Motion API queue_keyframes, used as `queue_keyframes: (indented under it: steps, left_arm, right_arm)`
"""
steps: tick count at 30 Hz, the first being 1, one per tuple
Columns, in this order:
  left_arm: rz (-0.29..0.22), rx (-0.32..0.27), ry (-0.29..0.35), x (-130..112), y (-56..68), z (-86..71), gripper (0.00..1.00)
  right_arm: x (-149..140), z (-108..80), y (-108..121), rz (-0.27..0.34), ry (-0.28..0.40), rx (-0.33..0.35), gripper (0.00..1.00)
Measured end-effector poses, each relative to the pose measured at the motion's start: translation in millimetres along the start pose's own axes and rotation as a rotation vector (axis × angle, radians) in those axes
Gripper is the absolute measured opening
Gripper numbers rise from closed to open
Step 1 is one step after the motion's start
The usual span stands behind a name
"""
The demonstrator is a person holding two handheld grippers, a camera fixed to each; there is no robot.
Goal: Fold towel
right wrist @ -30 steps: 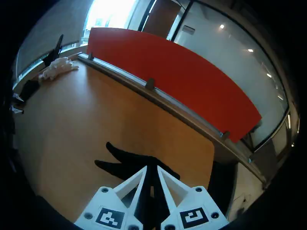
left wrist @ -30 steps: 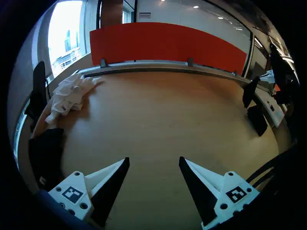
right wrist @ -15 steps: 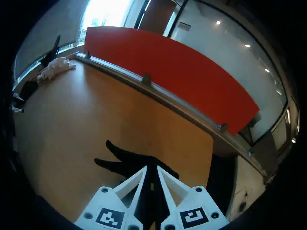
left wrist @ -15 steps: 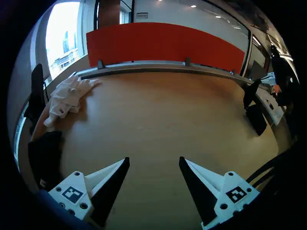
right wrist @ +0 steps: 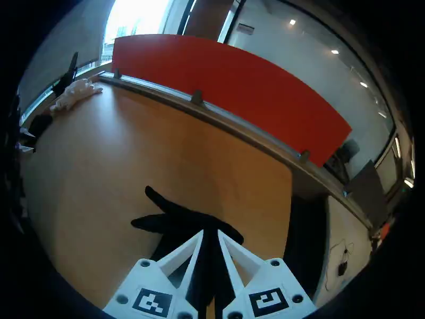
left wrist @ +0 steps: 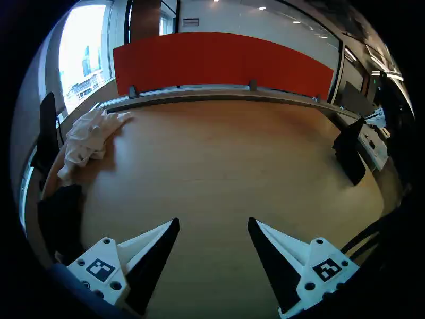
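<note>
Your right gripper (right wrist: 210, 234) is pinched narrow on a black towel (right wrist: 170, 218) over the table (right wrist: 133, 138). Left gripper (left wrist: 212, 220) wide, empty. Step looks like pickup. Next, spread it flat.

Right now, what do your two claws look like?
Both the left claw and the right claw have two white plastic fingers shaped like long pointy wedges, with black inner faces. Each finger has a square black-and-white marker near its base. In the left gripper view, thin black cables curve past one side.
</note>
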State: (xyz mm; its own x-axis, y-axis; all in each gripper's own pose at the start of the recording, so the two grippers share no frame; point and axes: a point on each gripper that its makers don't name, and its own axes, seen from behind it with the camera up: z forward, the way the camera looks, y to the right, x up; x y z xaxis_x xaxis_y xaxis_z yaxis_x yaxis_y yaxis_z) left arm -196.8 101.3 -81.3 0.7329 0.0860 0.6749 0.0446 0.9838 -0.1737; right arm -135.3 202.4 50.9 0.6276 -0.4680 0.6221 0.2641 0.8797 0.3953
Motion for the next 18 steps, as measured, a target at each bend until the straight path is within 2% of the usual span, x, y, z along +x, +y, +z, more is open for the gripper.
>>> queue_keyframes:
  steps: [18]
  left_arm:
    - [-0.005, -0.005, 0.007, -3.9, 1.5, -6.7, 0.96]
  right_arm:
    - [-41.2, -20.4, -19.9, 0.009, -0.038, 0.010, 0.04]
